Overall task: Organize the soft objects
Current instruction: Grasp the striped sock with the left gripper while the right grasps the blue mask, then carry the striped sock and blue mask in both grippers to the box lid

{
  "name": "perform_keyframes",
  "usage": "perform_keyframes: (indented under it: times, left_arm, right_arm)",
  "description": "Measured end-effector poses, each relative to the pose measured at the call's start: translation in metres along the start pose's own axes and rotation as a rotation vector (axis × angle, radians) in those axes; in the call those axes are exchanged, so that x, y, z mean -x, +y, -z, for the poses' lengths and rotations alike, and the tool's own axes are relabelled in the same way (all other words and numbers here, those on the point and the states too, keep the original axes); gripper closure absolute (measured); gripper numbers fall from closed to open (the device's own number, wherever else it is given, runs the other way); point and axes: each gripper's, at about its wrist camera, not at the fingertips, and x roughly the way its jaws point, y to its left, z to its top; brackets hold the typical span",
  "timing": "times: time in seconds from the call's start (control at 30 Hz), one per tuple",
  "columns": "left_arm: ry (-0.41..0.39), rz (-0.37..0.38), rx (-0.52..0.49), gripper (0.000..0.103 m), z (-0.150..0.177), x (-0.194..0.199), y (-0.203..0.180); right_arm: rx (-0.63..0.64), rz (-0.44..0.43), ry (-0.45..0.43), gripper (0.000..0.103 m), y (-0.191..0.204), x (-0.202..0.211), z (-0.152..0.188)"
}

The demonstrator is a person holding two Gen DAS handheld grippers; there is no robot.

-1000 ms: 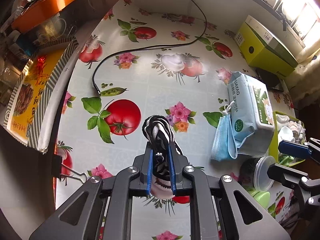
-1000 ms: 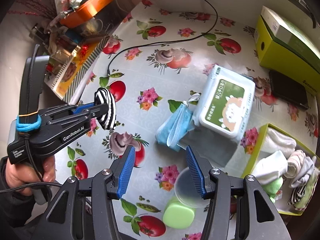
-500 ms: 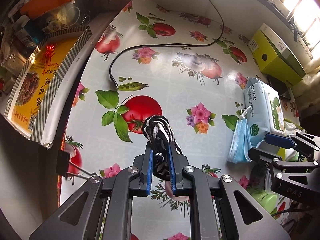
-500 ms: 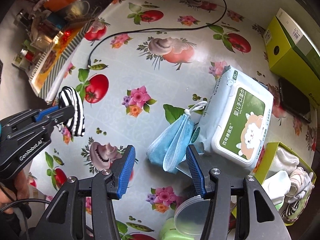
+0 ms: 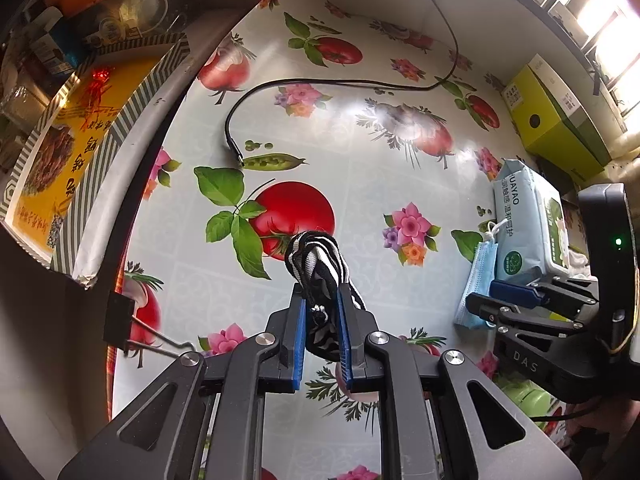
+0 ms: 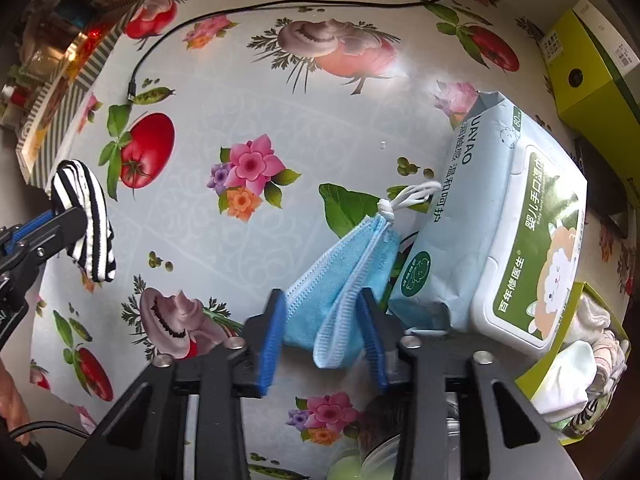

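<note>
We judge the sorting to be partway through. The yellow-green open box at the right edge of the tabletop already holds several pale rolled cloths and socks, so some soft things appear to be put away — others are not.

Our left claw is clenched on a black-and-white striped fabric bundle, probably a sock, and holds it in the air above the flowered and tomato-printed oilcloth, well apart from the box. That piece is picked up but not yet delivered.

Our right claw is spread open, one blue pad on each side of the folded light-blue face mask. The mask lies on the tabletop, its white ear loops knotted and resting against the pale blue pack of baby wipes. We cannot tell whether the pads touch the mask yet; nothing is gripped there.

So what is left, as far as we can see: closing on the mask, then carrying both mask and striped bundle over to the box. The box sits just beside the wipes pack, near the right claw — a short trip for the mask, a longer one for the left claw's bundle.
</note>
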Motion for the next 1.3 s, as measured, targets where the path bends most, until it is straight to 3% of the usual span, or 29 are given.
perform_keyframes:
  times: [0.2,0.43,0.67,0.73,0.8,0.97,1.03,1.1,1.3]
  left_arm:
    - [0.003,0.003,0.002,0.089,0.001,-0.001,-0.001]
    - [0.018,0.024,0.001,0.089,0.003,-0.006,-0.001]
    - [0.037,0.079,0.022,0.089,0.006,-0.016,0.006]
    - [0.046,0.108,0.026,0.088,0.007,-0.021,0.008]
    - [0.062,0.13,0.039,0.088,0.008,-0.026,0.009]
    - [0.11,0.14,0.039,0.082,0.013,-0.043,0.007]
    - [0.127,0.123,0.034,0.078,0.015,-0.048,0.005]
    - [0.143,0.129,0.037,0.074,0.018,-0.053,0.003]
    - [0.139,0.102,-0.006,0.073,0.017,-0.056,-0.013]
  right_arm:
    - [0.015,-0.032,-0.028,0.096,0.003,0.006,0.002]
    - [0.02,-0.124,-0.077,0.102,0.002,0.024,0.012]
    - [0.008,-0.143,-0.086,0.102,-0.009,0.029,0.016]
    - [0.002,-0.137,-0.082,0.093,-0.005,0.023,0.008]
    - [0.012,-0.131,-0.08,0.057,-0.002,0.02,0.006]
    - [0.036,-0.094,-0.049,0.055,0.008,0.007,0.001]
    - [0.038,-0.074,-0.041,0.057,0.009,0.002,0.0]
    - [0.055,-0.044,-0.037,0.082,0.009,-0.002,-0.001]
    - [0.057,-0.056,-0.049,0.093,0.007,-0.003,-0.001]
